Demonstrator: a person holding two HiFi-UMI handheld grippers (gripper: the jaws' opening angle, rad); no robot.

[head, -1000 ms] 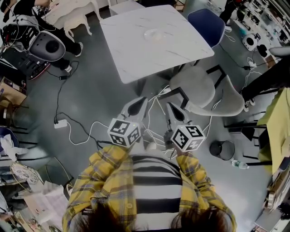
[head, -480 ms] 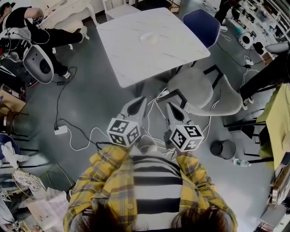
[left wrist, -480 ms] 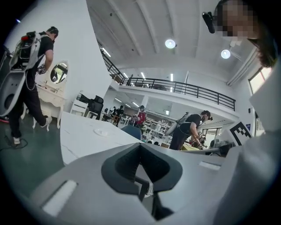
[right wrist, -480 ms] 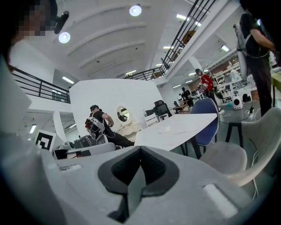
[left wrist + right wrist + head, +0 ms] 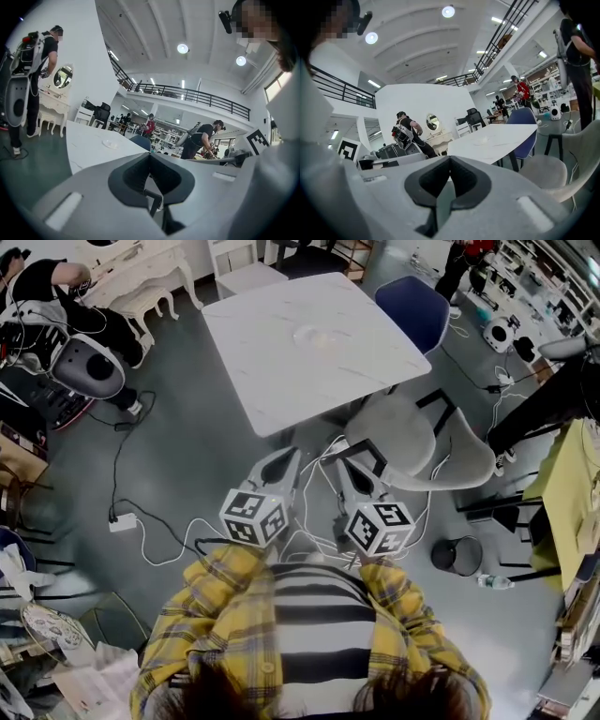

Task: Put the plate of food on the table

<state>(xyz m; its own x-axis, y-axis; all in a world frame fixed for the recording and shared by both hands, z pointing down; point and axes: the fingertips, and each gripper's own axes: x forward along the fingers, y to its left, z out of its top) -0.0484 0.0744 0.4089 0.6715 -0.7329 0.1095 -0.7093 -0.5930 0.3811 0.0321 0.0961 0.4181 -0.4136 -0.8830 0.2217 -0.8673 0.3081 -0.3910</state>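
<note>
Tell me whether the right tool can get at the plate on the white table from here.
Probably not: the right tool hangs over the floor, short of the table, and the plate lies mid-table. A step forward seems needed.

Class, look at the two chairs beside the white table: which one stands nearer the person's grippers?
The grey chair, just beyond the right gripper; the blue chair stands at the far side of the table.

Ceiling lamps (image 5: 183, 48) glare; fisheye edges warped, dark
</note>
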